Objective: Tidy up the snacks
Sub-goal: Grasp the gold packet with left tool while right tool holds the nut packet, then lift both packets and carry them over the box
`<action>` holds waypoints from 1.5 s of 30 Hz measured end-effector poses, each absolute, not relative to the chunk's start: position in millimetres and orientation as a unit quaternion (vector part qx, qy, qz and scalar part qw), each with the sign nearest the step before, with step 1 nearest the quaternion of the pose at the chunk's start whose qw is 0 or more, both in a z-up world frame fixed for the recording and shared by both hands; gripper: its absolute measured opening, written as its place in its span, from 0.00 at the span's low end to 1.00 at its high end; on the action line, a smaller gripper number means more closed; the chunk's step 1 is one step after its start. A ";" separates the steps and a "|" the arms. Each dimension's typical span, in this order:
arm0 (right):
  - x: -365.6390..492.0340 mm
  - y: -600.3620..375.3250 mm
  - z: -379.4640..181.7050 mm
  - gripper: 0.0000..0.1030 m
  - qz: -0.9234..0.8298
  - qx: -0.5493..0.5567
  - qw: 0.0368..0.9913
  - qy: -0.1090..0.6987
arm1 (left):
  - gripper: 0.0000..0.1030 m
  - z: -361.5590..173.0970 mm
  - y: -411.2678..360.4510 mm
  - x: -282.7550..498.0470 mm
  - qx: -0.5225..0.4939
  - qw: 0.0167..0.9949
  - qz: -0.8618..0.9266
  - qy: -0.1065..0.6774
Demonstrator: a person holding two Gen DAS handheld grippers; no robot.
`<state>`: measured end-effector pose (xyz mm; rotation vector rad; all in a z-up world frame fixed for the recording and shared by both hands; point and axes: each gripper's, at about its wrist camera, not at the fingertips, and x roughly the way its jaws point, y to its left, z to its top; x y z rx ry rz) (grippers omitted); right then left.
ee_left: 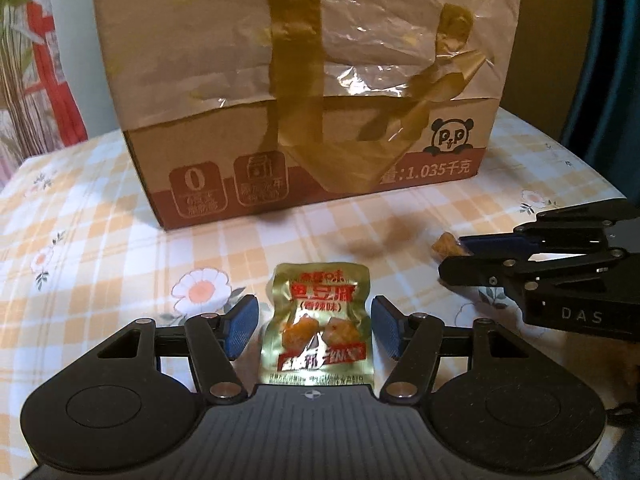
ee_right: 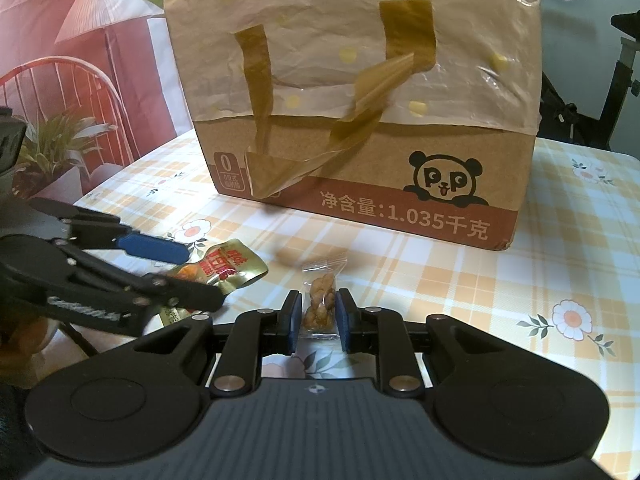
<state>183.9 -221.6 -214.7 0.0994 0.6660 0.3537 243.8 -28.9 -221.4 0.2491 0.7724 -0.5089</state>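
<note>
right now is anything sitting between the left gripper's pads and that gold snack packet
Nothing visible does. The gold snack packet lies flat on the checked tablecloth, already between the open pads of the left gripper, with a clear gap on each side. The right gripper, off to its side, is shut on a small twist snack.

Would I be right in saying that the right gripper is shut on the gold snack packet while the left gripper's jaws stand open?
Not quite: the right gripper is shut on the clear-wrapped twisted snack, as the right wrist view shows. The gold snack packet lies unpinched between the left gripper's open jaws.
</note>
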 end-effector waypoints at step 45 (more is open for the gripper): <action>155.2 -250.1 -161.8 0.20 0.165 0.088 0.958 0.215 | 0.45 -127.2 12.1 213.4 0.020 0.958 -0.190 0.215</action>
